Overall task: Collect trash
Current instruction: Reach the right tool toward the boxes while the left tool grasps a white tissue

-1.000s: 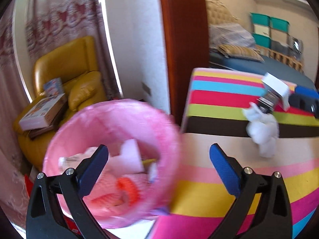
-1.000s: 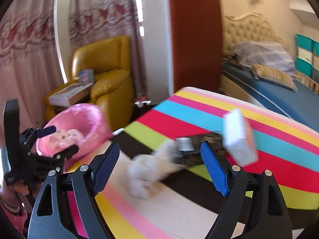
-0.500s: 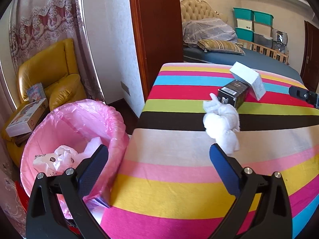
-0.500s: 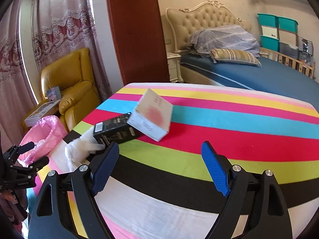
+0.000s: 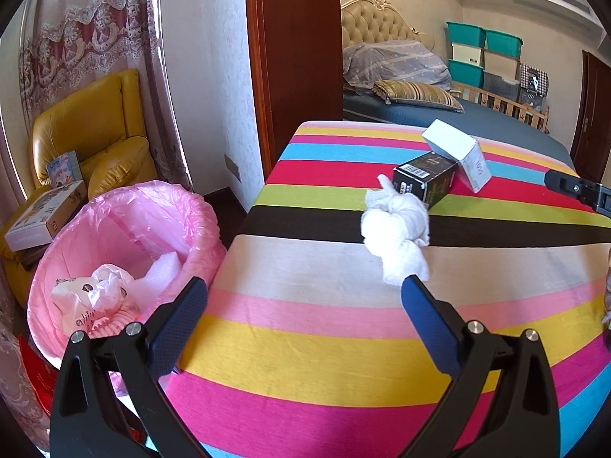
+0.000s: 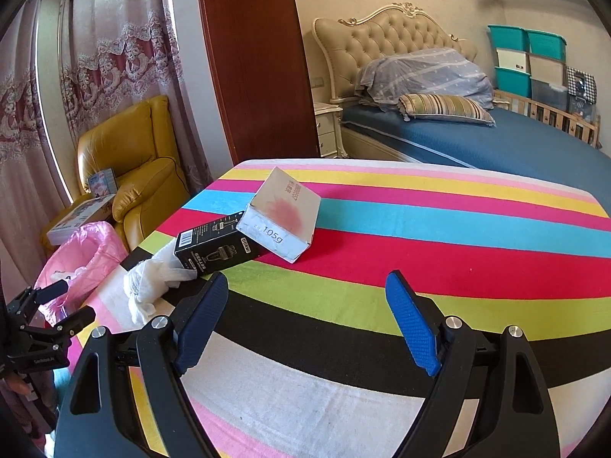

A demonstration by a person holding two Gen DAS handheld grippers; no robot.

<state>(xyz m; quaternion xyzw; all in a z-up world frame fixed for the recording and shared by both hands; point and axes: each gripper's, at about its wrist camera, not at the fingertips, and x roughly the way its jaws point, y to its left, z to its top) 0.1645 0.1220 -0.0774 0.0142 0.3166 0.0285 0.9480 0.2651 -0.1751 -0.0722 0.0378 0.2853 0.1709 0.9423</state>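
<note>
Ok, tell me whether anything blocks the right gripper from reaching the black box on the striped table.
Nothing visible does. The right gripper hangs over bare striped cloth with open, empty jaws, and the black box lies ahead and to its left. A white rag touches the box's far-left end, and a white box leans on it.

light: bright daylight through the lacy pink-and-maroon curtains (image 5: 88, 49) on the left
glare: sheen on the mustard-yellow leather armchair (image 6: 130, 160)
shadows: soft, under the black plastic gripper arms
focus: both views sharp, no motion blur
edges: heavy fisheye bend, black vignette in the corners
</note>
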